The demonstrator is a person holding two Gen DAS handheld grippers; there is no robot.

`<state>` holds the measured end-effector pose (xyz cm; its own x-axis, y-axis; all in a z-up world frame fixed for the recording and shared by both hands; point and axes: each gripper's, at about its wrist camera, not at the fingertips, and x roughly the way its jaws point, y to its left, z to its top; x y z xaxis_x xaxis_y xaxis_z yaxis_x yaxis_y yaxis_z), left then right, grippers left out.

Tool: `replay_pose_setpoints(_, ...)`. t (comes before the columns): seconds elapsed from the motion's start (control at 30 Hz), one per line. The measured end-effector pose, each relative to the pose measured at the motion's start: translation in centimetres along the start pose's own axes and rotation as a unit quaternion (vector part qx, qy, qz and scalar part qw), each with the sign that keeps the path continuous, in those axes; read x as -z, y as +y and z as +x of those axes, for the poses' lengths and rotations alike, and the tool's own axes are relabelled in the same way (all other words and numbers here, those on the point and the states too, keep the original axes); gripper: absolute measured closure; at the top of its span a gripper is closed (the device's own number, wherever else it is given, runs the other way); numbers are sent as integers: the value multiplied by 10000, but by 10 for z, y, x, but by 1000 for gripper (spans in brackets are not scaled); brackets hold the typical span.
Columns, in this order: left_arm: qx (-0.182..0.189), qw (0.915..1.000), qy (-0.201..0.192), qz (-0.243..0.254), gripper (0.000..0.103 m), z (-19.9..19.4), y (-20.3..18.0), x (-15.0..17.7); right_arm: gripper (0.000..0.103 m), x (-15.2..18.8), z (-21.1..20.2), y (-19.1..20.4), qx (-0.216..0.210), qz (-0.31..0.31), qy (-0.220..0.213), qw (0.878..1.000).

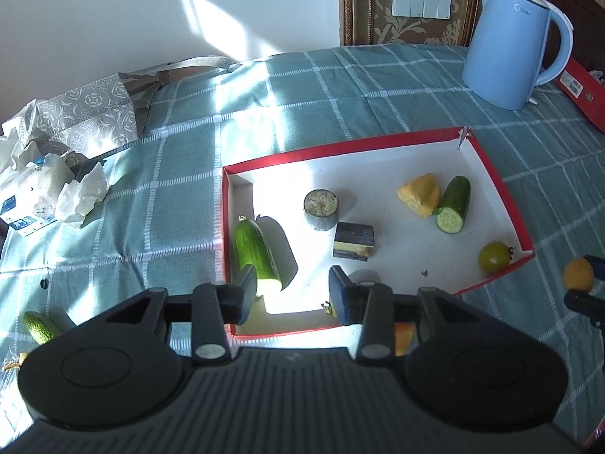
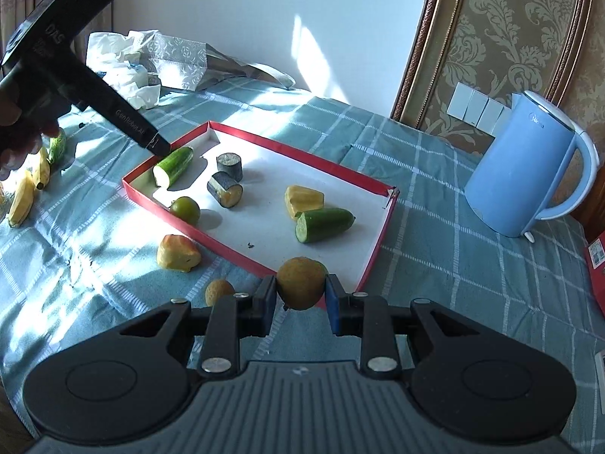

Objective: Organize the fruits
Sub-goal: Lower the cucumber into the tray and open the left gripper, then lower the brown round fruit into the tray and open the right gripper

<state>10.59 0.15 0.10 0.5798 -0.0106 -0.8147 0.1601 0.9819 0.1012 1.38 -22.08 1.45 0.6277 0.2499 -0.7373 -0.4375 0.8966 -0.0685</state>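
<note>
A red-rimmed white tray [image 1: 487, 162] [image 2: 378, 249] lies on the checked cloth. It holds a cucumber half [image 1: 257, 253] [image 2: 173, 165] by its left wall, another cucumber half [image 1: 453, 204] [image 2: 323, 224], two dark cut pieces [image 1: 321, 208] [image 1: 353, 241], a yellow chunk [image 1: 419, 193] [image 2: 303, 199] and a green round fruit [image 1: 493, 257] [image 2: 185, 210]. My left gripper [image 1: 291, 295] is open over the tray's near left corner, empty, just beside the left cucumber half. My right gripper [image 2: 300, 299] is shut on a round yellow-brown fruit [image 2: 301, 283] [image 1: 577, 274], held near the tray's corner.
A blue kettle [image 1: 510, 41] [image 2: 529, 170] stands behind the tray. Outside the tray lie a yellow chunk [image 2: 178, 253], a small round fruit [image 2: 219, 291], bananas [image 2: 22, 196] and a small cucumber [image 1: 39, 327]. Tissues and a patterned bag [image 1: 83, 113] sit at the far left.
</note>
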Motion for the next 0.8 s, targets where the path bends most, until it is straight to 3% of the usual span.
replay_pose_setpoints(0.1,-45,10000,41,-25,41,-8,-3,19,76,-12,20,-5,-121,177,-45,9998)
replay_pose_setpoints(0.33,-108,9999,120,49,23,-21,-12,46,76,-32,82,-4,-369,405,96,9985)
replay_pose_setpoints(0.53,-184,9996,189,-61,18,-27,-2,57,76,-38,122,5,-324,320,340,9984)
replay_pose_setpoints(0.8,-295,9991,210,-218,18,-27,11,57,75,-35,126,3,-339,485,425,9973)
